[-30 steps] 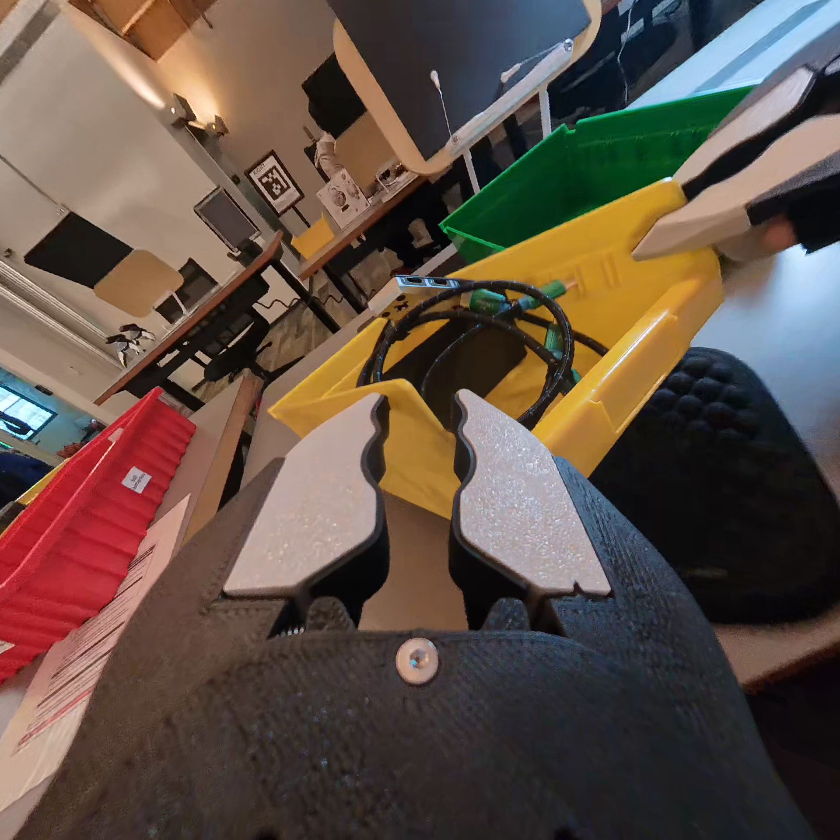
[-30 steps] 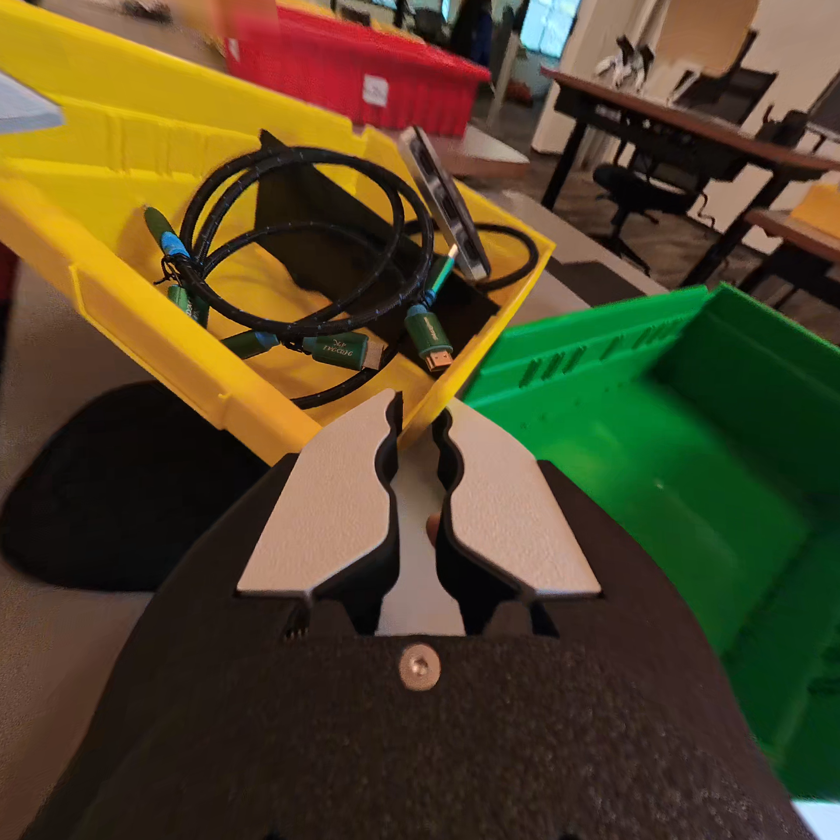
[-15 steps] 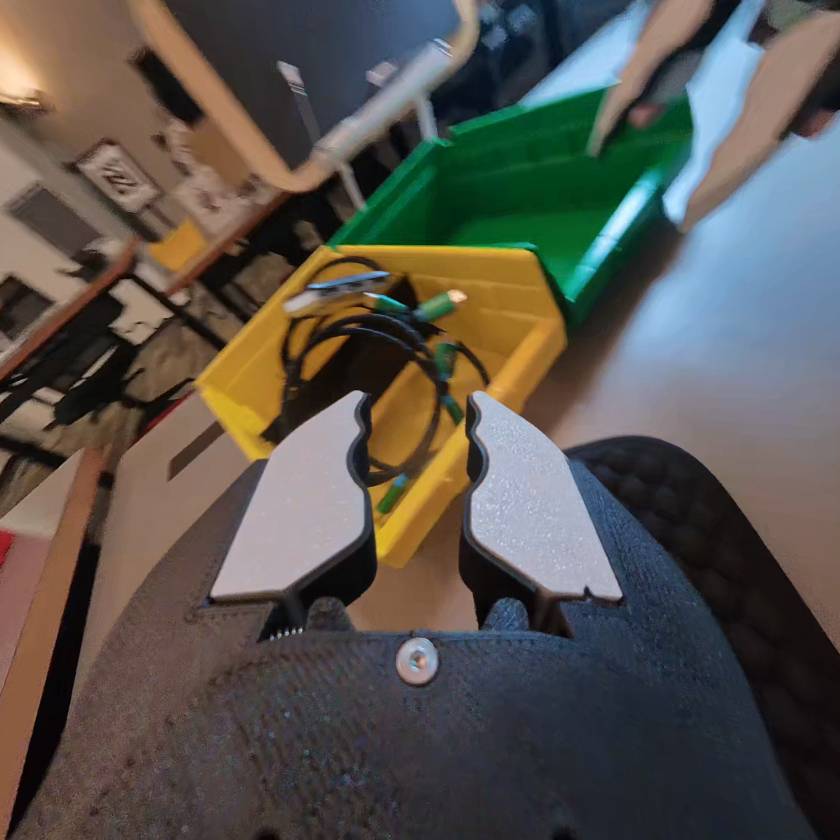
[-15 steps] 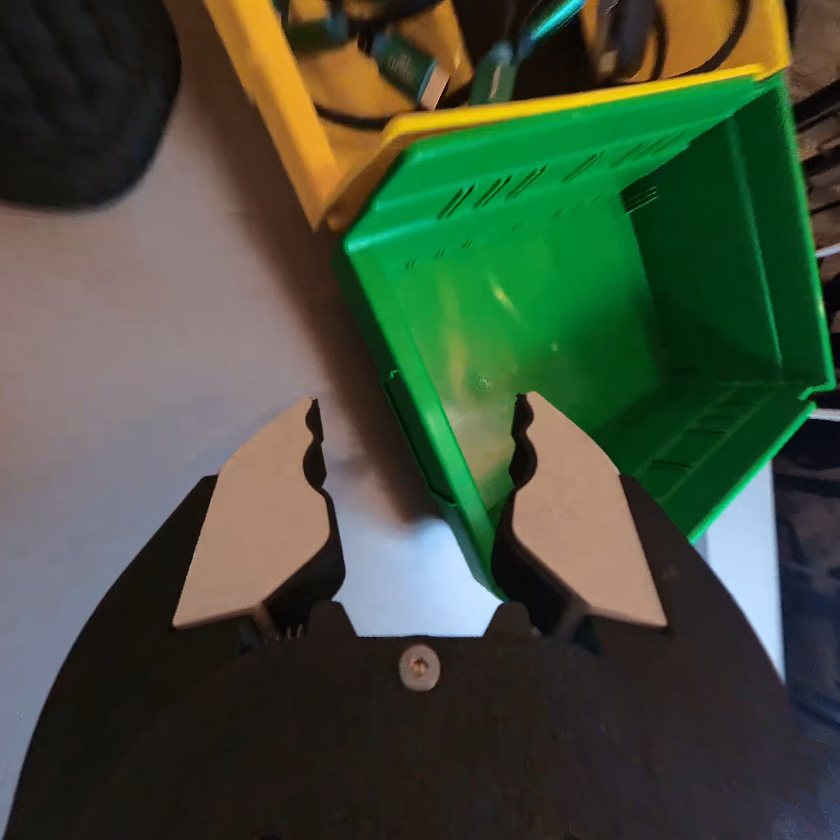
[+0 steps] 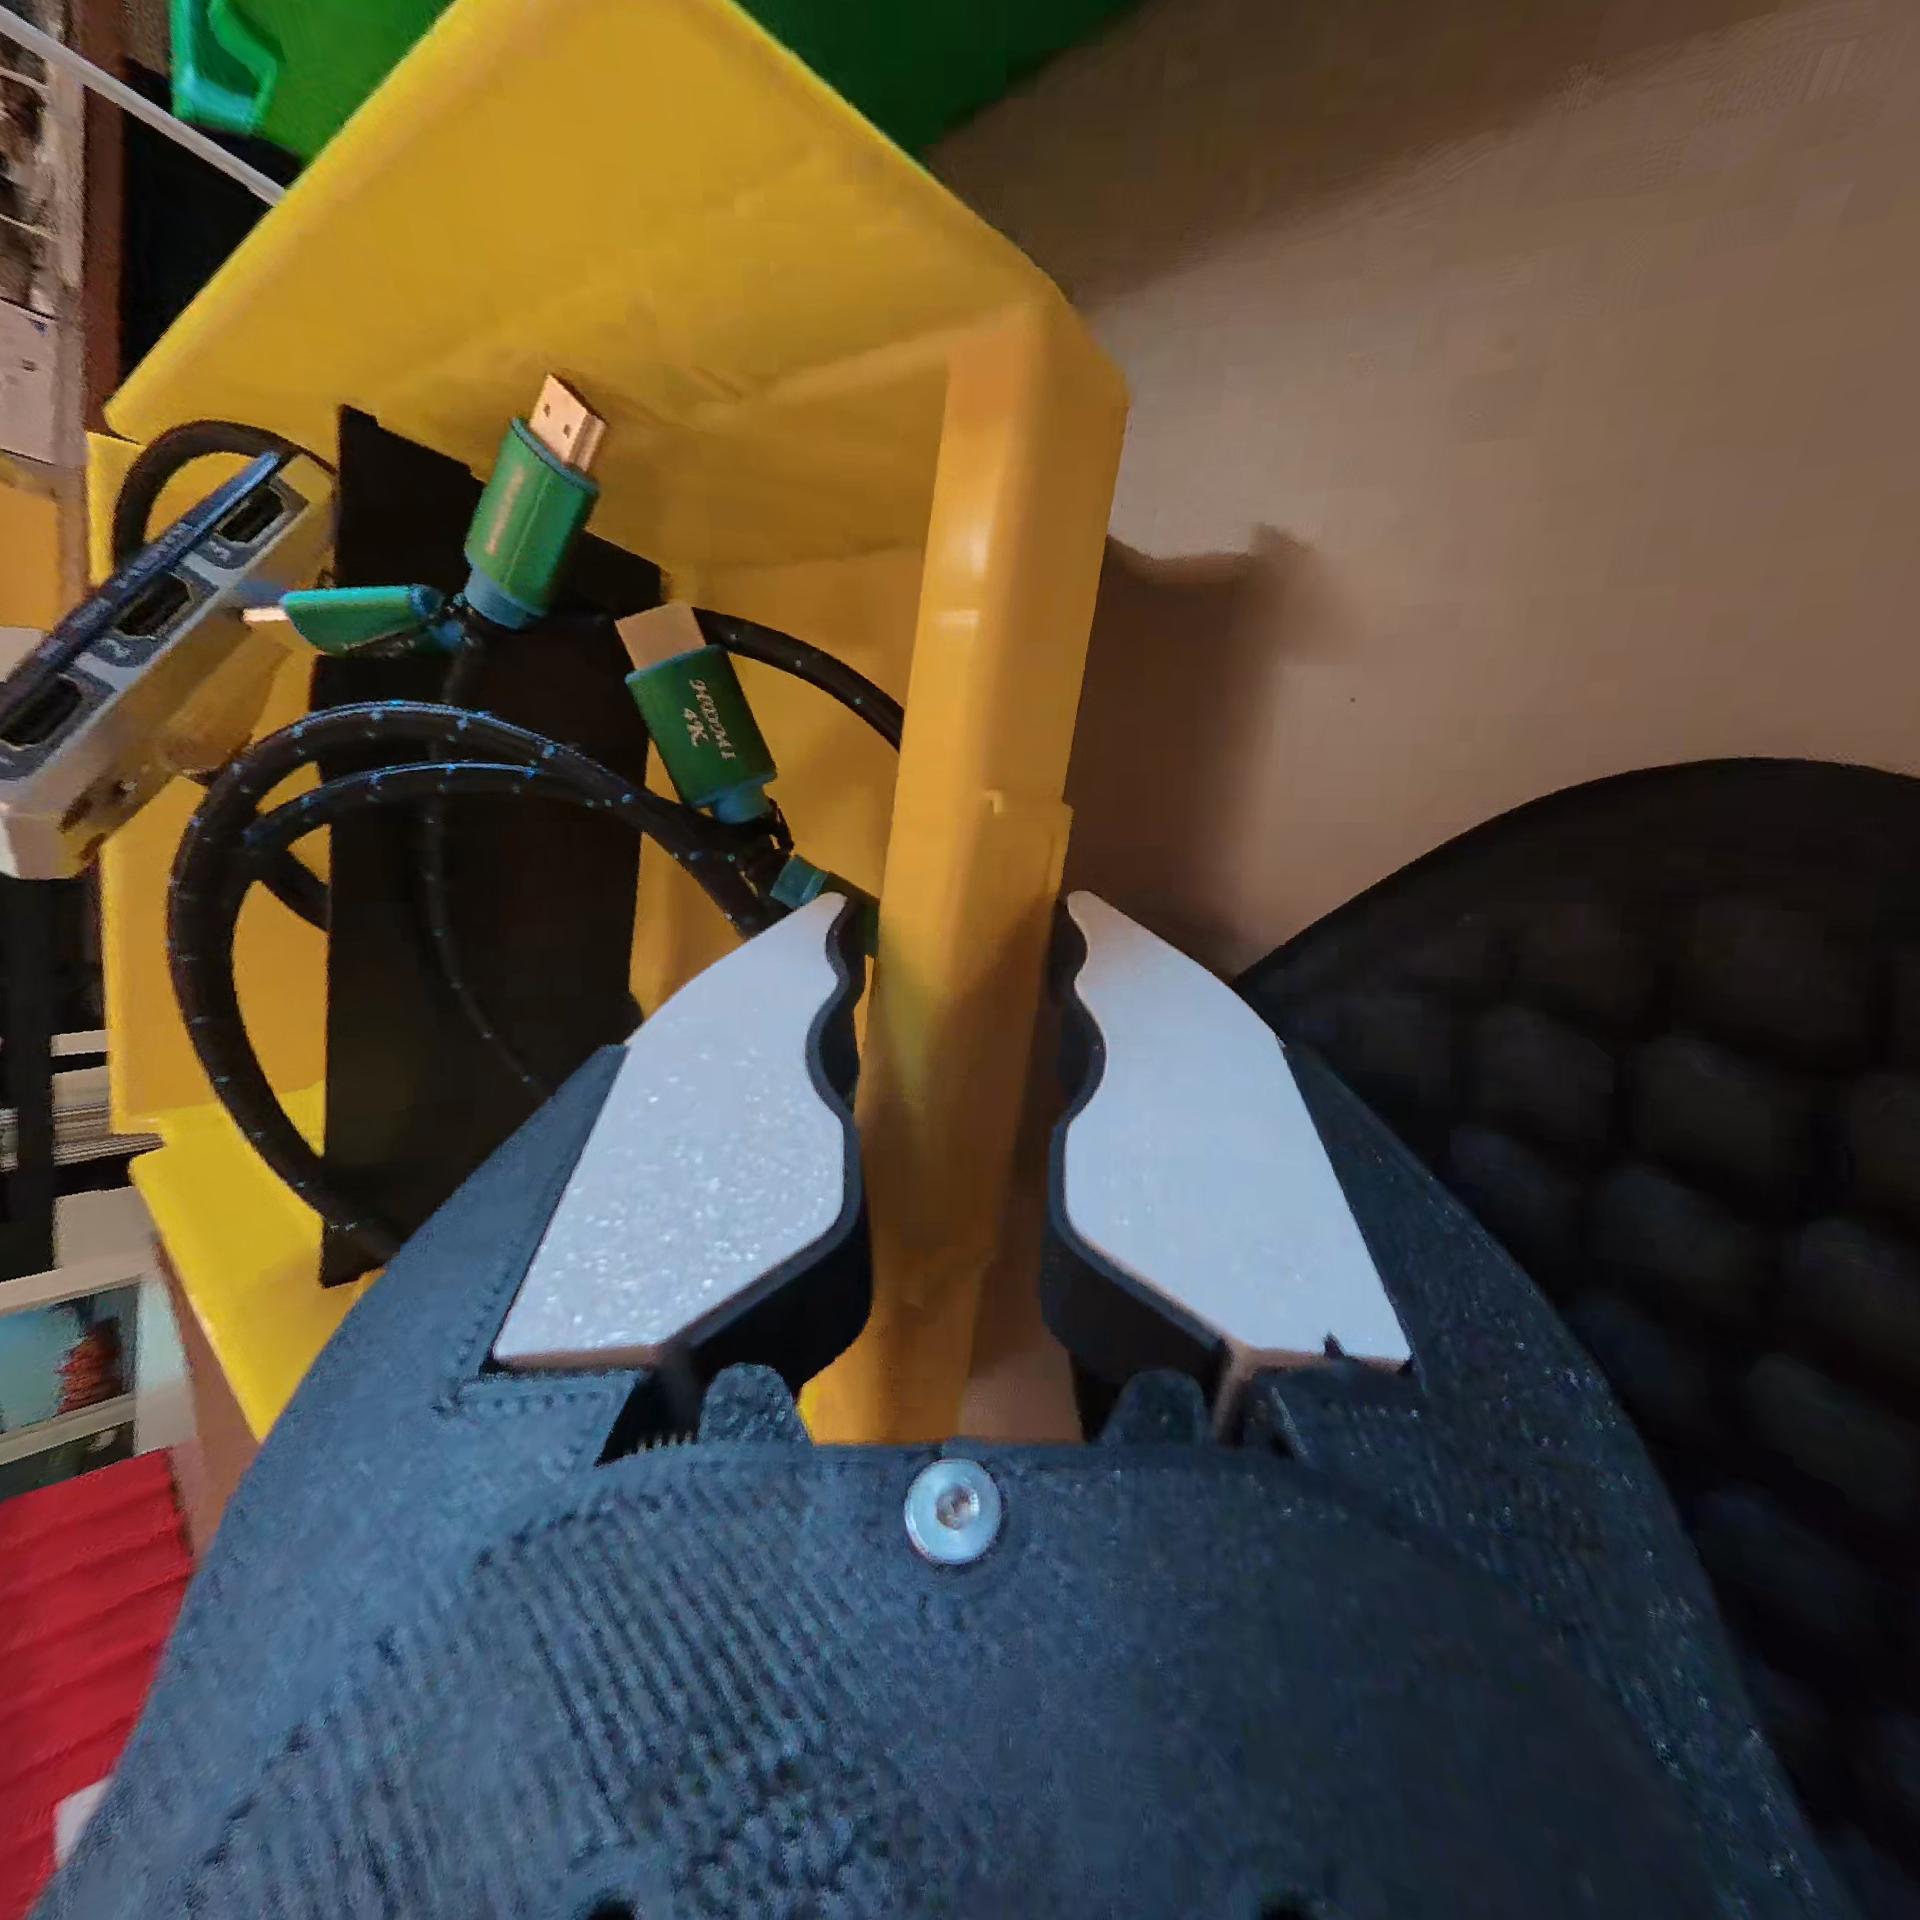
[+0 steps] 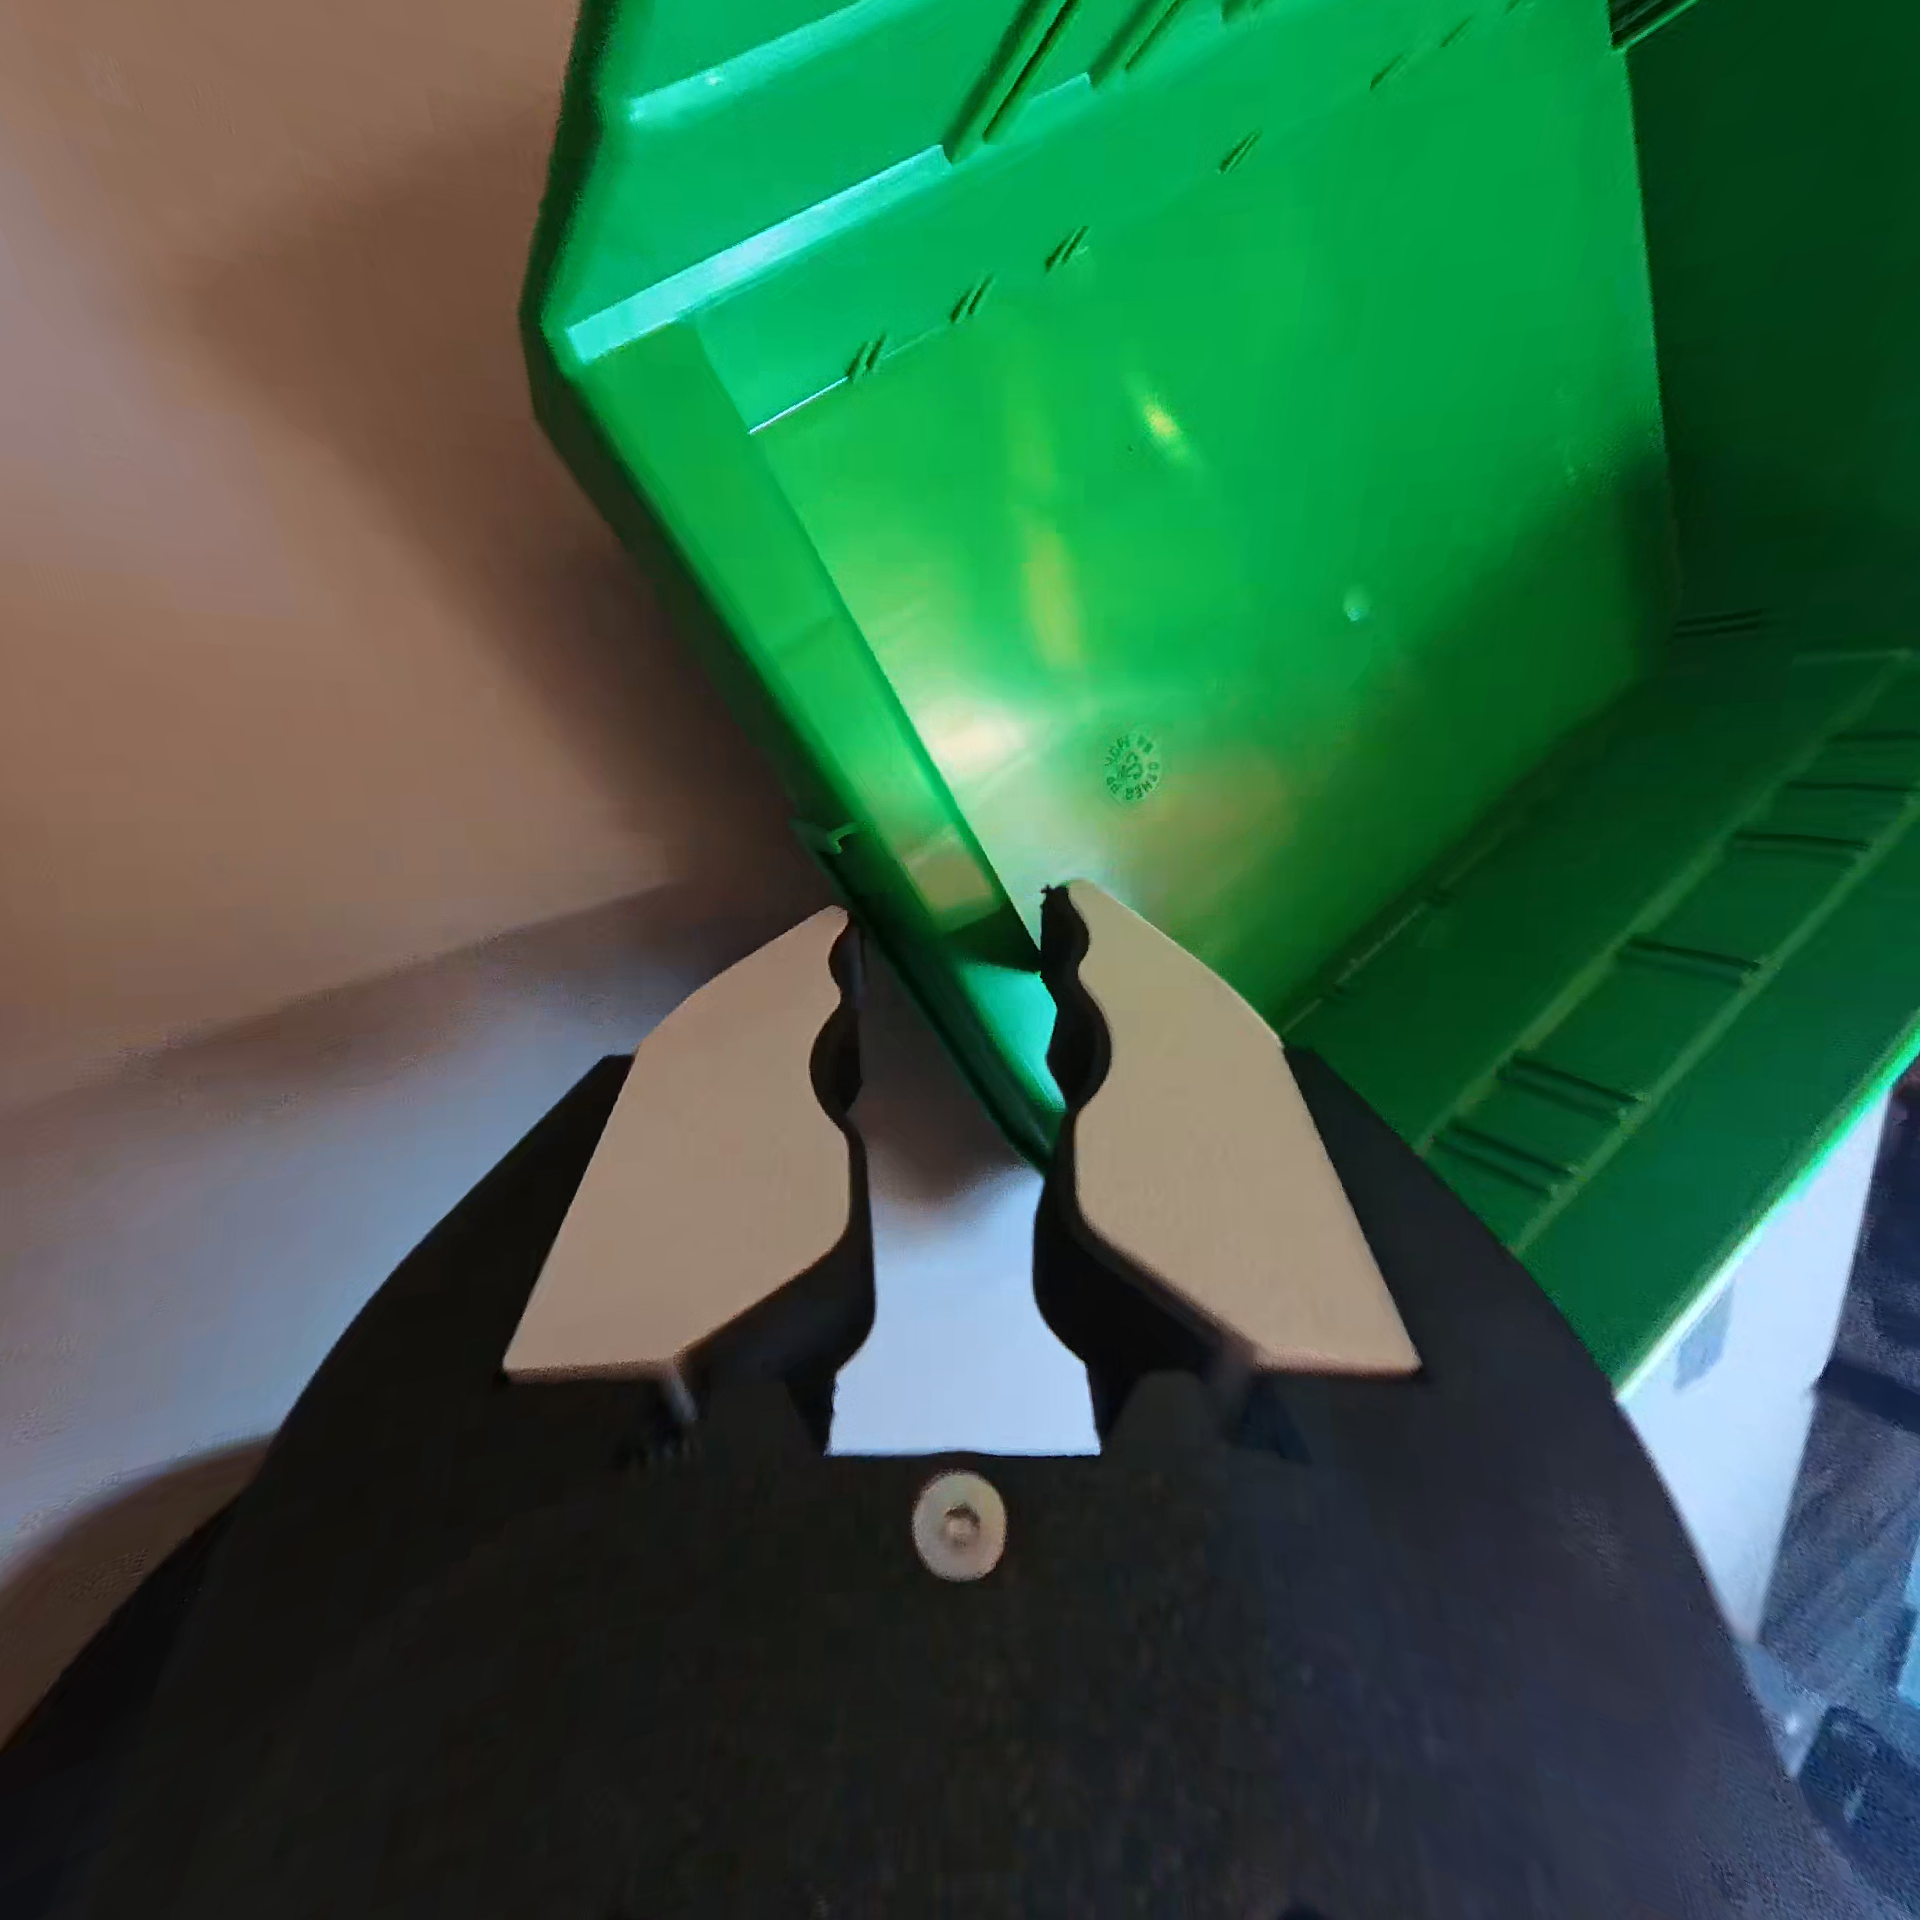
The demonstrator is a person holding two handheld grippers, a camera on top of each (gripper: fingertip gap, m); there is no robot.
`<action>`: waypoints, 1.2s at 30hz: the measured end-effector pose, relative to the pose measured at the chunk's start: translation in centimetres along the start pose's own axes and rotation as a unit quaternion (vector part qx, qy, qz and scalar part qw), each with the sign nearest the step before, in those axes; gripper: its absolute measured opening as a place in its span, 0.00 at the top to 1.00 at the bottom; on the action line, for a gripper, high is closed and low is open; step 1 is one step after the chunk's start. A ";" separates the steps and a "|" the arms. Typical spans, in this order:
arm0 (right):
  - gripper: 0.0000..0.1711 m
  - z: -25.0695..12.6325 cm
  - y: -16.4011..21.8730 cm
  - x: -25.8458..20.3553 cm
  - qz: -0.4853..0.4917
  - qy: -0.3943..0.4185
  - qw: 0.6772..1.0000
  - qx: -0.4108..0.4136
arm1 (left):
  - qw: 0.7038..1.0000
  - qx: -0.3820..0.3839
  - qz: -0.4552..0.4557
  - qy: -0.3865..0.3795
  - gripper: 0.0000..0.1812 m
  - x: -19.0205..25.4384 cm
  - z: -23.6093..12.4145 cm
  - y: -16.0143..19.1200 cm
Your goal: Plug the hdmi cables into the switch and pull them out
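Cables [image 5: 499,790] and switch [image 5: 135,644] — loose in the yellow bin [image 5: 997,582], unplugged. Your left gripper [image 5: 961,914], a second ago hovering short, now straddles the bin's near wall, jaws apart. Your right gripper [image 6: 951,914] has narrowed astride the green bin's [image 6: 1247,520] rim — both grasps imminent; plugging not begun.

left claw [image 5: 956,914] astride yellow bin [image 5: 987,582] wall, cables [image 5: 436,758] inside

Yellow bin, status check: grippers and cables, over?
Left gripper astride yellow bin wall, not clamped. Right gripper astride green bin wall. HDMI cables unplugged, beside switch in yellow bin.
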State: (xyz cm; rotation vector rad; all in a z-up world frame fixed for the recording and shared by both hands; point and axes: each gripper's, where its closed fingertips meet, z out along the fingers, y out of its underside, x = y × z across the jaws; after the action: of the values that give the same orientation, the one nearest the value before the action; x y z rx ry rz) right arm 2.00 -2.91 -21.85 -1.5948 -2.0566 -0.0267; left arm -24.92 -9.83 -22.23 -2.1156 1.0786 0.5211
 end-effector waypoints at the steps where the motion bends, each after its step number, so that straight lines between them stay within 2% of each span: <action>1: 0.81 -0.7 1.2 -0.5 0.010 0.006 1.000 -0.002 | 1.000 -0.003 0.009 -0.012 0.81 0.0 -0.2 0.0; 4: 0.81 -2.1 4.0 -1.2 0.030 0.031 0.999 -0.014 | 1.000 -0.005 0.001 -0.030 0.81 0.1 -0.5 0.4; 8: 0.82 -2.1 6.3 0.2 0.044 0.065 0.996 -0.031 | 0.999 -0.011 -0.012 -0.036 0.81 0.3 -0.9 0.7; 16: 0.82 0.9 9.7 8.7 0.040 0.104 0.991 -0.072 | 0.999 0.004 -0.001 -0.035 0.80 0.0 0.0 -0.3; 20: 0.82 2.0 10.9 12.2 0.066 0.126 0.987 -0.076 | 0.999 0.025 -0.042 -0.023 0.81 -0.9 1.6 -1.4; 22: 0.79 1.8 10.1 13.2 0.092 0.152 0.983 -0.041 | 0.998 0.022 -0.053 -0.035 0.82 -1.8 2.4 -1.4; 26: 0.74 -1.4 5.4 13.6 0.148 0.199 0.962 0.112 | 0.995 0.019 -0.063 -0.078 0.80 -4.9 4.0 0.0; 30: 0.73 -3.4 1.4 12.1 0.211 0.160 0.932 0.247 | 0.990 0.009 -0.101 -0.096 0.76 -7.7 4.1 2.0; 32: 0.72 -3.4 0.5 11.4 0.230 0.137 0.922 0.281 | 0.982 0.074 -0.152 -0.088 0.77 -8.5 1.9 0.4; 36: 0.71 -2.5 -0.1 10.8 0.249 0.111 0.912 0.306 | 0.946 0.184 -0.258 -0.070 0.76 -11.3 -2.5 -1.7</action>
State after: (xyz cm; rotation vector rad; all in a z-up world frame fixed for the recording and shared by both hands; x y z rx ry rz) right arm 1.17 5.88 -15.15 -1.5552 -1.2536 0.5404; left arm -29.93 -4.89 -12.89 -1.8873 0.4600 0.1899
